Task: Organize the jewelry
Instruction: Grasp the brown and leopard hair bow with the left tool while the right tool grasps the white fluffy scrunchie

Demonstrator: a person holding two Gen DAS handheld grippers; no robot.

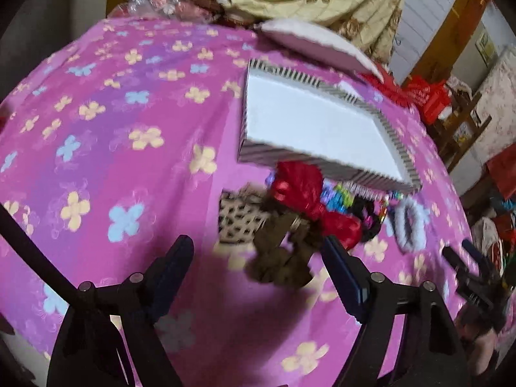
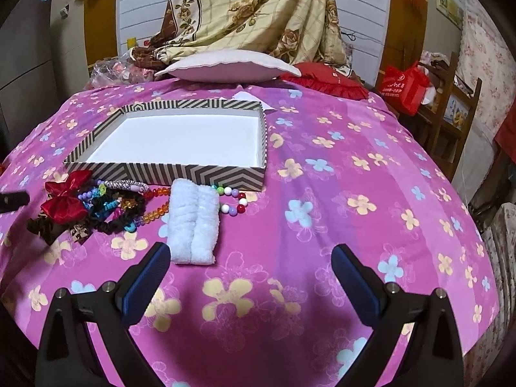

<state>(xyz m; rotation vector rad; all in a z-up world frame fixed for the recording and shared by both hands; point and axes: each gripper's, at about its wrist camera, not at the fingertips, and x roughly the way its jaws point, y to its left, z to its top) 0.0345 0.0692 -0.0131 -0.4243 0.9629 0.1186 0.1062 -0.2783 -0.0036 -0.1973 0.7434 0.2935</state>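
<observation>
Left gripper (image 1: 258, 254): jaws spread, brown scrunchie (image 1: 283, 258) between, unpinched.
Right gripper (image 2: 250, 262): jaws spread, empty.
Striped box (image 2: 180, 174): empty, behind accessory pile (image 2: 106, 203).

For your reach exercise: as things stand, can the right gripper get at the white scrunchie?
Probably yes. The right gripper is open and empty, the white scrunchie lies just beyond its left finger, and only bare bedspread lies between.

Ahead of the tongs, a pink bedspread (image 2: 322, 193) printed with yellow and blue flowers. The box (image 2: 180, 172) has grey-and-white zigzag stripes outside, white inside. Beside it lie a red bow (image 2: 66, 198) and a white scrunchie (image 2: 193, 222).
</observation>
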